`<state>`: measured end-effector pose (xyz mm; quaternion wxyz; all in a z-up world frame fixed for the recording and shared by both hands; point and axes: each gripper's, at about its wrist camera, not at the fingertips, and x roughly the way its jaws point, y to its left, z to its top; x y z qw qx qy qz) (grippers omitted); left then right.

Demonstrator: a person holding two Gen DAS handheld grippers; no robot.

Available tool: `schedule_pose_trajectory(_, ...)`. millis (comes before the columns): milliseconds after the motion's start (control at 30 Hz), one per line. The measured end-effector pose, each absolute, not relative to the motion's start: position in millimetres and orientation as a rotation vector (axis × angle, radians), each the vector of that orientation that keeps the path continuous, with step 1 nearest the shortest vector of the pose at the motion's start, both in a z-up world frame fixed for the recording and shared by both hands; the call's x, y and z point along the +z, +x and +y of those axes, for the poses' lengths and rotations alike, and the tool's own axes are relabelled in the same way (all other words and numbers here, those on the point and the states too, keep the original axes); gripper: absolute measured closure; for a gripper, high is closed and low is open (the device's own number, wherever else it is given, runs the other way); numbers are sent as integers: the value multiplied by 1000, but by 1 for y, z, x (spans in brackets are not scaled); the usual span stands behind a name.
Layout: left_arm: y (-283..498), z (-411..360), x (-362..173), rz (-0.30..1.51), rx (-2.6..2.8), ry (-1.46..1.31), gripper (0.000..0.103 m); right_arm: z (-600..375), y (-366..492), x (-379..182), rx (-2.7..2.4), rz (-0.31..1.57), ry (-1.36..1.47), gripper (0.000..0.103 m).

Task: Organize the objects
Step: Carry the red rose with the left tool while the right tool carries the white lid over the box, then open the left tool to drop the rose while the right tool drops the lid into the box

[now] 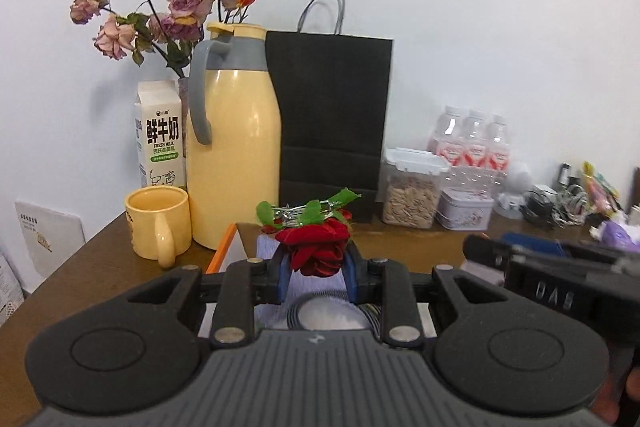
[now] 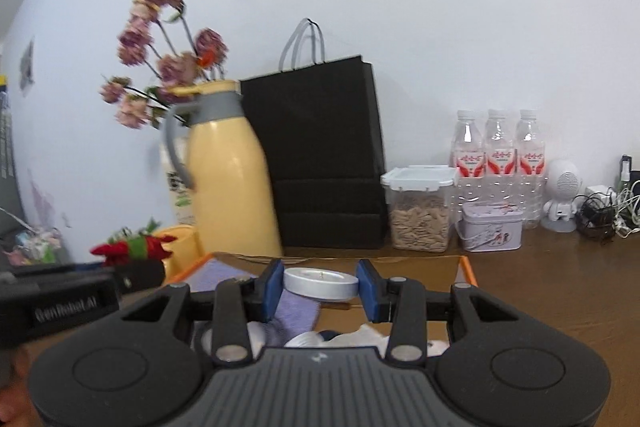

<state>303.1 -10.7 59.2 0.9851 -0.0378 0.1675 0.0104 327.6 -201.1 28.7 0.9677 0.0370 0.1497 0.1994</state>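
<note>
While left tongs [image 1: 316,275] clamp rose clip [image 1: 318,247], right tongs [image 2: 320,291] clamp round tin [image 2: 320,283] over box [image 2: 464,263].

Evenly, softly lit; faint shadows on the white wall [image 1: 480,27]. Glossy highlights on the yellow jug [image 1: 236,147]. Fisheye-bent at edges; motion-blurred at the right view's left side.
</note>
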Motion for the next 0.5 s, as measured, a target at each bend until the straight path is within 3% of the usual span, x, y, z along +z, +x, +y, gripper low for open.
schedule_pose_trajectory(333,334,-17,34,385,69,-50,74,-197,358,-1,339,346,41,65)
schedule_pose_trajectory(467,326,-16,33,363,86,-42,58,-198,354,-2,335,352,31,64)
schedule_pose_trajectory(500,324,-16,34,357,87,-41,41,-200,352,-2,330,350,34,63)
